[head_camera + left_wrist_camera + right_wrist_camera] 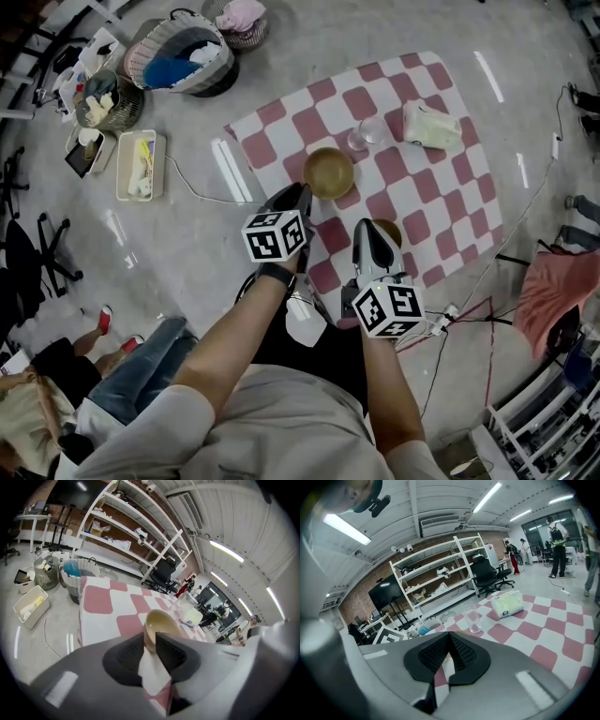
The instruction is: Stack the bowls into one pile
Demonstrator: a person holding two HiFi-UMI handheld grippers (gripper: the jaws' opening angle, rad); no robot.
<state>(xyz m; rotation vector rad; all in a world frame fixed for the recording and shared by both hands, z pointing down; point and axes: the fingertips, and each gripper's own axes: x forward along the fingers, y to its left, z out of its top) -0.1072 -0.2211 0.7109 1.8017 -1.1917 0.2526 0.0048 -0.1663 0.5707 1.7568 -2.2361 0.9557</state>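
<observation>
A tan bowl [330, 172] rests on the pink-and-white checkered cloth [441, 187] laid on the floor. My left gripper [300, 193] is at its near-left rim. In the left gripper view the jaws are shut on the rim of that bowl [161, 623], at the left gripper [149, 637] tips. A second, smaller bowl [390, 231] sits nearer to me, mostly hidden under my right gripper [367, 228]. In the right gripper view the right gripper [449, 637] has its jaws shut tip to tip, and only a thin tan edge shows behind them.
A clear glass [358, 141] and a tissue pack [431, 127] lie on the cloth beyond the bowls. Baskets [183, 56] and a white bin [141, 164] stand on the floor to the left. Cables and a pink cloth [562, 291] lie to the right.
</observation>
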